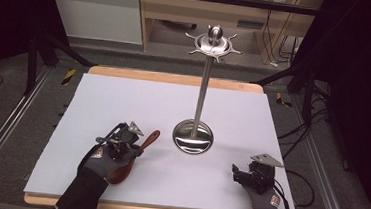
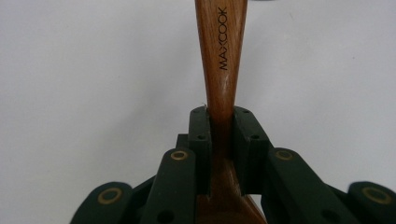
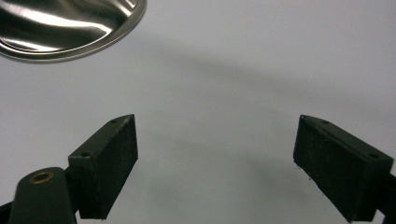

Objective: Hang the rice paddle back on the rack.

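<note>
Left gripper [image 1: 129,141] has its jaws clamped on the neck of a wooden spoon [image 1: 139,151], near left of the table [image 1: 103,103]. In the left gripper view the pads pinch the spoon [image 2: 222,93] where the handle is thinnest, just above the bowl; likely chosen so the thin neck sits snug between the pads and can't slide out. Handle points away toward the stand [image 1: 202,86], bowl end sits back under the hand. That orientation probably suits hanging the spoon by its handle end on the hooks at the top.

Stand is upright at table centre, round metal base [image 3: 70,28] just left of and beyond the right gripper [image 1: 240,174].

Right gripper [image 3: 215,168]: jaws wide apart, nothing between them, low over the bare white sheet near right. Looks parked, out of the way.

Readable writing: "MAXCOOK" printed along the spoon handle.
</note>
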The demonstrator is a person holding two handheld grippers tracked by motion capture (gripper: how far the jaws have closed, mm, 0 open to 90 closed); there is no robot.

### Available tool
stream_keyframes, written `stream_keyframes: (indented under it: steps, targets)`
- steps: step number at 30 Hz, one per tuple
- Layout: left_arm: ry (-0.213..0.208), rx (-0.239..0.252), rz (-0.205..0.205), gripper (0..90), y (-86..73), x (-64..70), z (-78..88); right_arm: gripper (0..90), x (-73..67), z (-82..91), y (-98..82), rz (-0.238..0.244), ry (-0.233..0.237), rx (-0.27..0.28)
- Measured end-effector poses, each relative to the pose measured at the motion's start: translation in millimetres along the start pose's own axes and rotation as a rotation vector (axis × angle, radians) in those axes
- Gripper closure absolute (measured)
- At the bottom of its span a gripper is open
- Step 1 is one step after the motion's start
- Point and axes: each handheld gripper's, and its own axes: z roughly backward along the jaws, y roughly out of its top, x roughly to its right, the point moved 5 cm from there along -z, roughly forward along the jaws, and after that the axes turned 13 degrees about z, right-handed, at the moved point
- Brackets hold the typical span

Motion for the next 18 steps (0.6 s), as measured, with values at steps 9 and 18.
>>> stream_keyframes:
  steps: [9,18]
  targets:
    - [-0.025,0.068,0.035,78.0,-4.0,-0.9,12.0,14.1,-0.2,0.1,-0.1,0.001,0.001,0.0]
    - [-0.063,0.15,0.041,78.0,-8.2,-0.3,28.5,14.1,0.0,0.1,-0.2,0.002,-0.003,0.0]
